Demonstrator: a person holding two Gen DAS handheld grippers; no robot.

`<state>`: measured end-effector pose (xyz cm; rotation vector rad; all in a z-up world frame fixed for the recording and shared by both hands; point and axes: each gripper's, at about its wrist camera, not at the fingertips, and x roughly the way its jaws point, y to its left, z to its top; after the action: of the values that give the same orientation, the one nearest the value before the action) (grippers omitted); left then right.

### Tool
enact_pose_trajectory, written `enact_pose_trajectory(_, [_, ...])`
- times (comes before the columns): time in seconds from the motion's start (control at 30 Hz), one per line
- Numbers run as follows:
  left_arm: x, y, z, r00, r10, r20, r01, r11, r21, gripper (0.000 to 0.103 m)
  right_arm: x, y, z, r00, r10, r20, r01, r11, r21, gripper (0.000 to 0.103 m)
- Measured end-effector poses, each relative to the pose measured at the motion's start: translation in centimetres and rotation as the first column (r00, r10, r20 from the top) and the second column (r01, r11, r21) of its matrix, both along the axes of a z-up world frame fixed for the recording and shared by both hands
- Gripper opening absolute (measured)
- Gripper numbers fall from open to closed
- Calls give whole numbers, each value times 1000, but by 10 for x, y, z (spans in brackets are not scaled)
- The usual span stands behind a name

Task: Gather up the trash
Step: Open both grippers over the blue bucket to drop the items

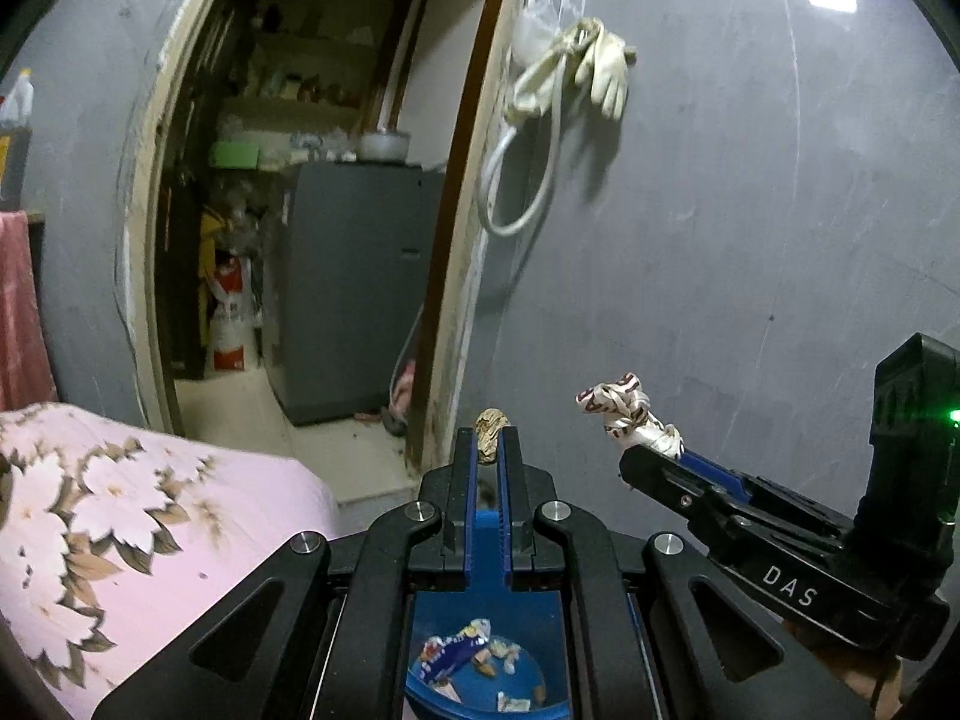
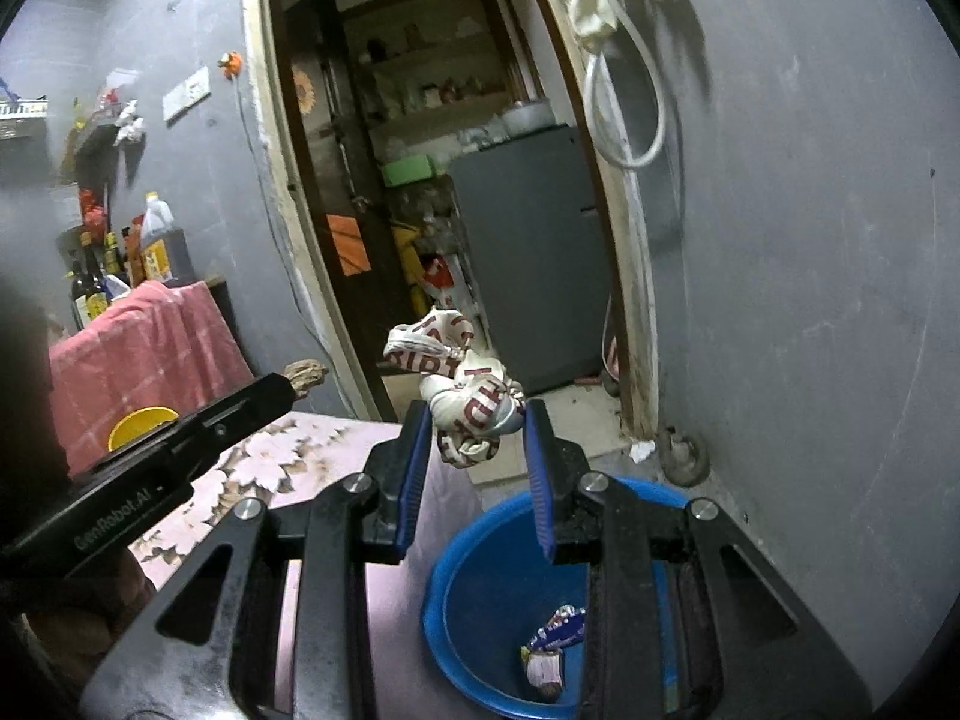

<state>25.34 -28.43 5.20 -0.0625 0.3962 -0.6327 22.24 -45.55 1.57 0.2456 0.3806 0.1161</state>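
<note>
- Trash is riding in both tools right now, and more of it is already lying in the blue bucket (image 2: 474, 546) on the floor.
- Left tool (image 1: 492, 441) is squeezing a small brown crumpled scrap (image 1: 492, 423) between its tips, with its two sides almost together.
- Right tool (image 2: 480, 426) is clamping a white crumpled wrapper with red letters (image 2: 465, 387), and its two sides are standing a little apart because the wrapper is fat.
- Both tools are pointing a bit downward, close beside each other, in front of the grey wall (image 2: 810, 300) and the open doorway (image 2: 420, 180).
- Blue bucket is sitting low in both views, under the tools, just beside the bed with the pink flower sheet (image 1: 120, 510).
- Inside the bucket, a blue wrapper (image 2: 555, 627) and some small bits are lying at the bottom.
- I am guessing the step in hand is carrying the two pieces to the bucket.
- Next, each tool is going to need to hang right over the bucket's mouth, then let its sides come apart so the piece drops in.
- Light scraps like these could be sticking to the pads or floating past the rim, so staying low over the middle is looking wise.
</note>
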Motion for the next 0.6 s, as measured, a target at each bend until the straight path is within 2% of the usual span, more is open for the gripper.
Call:
enact_pose_trajectory(0.33, [27, -21, -44, 993, -14, -115, 19, 999, 47, 4, 21, -17, -41, 996, -13, -94, 17, 999, 39, 37])
enact_pose_trajectory(0.6, [45, -25, -68, 975, -10, -220, 27, 997, 75, 5, 31, -19, -57, 989, -23, -147, 30, 998, 49, 38])
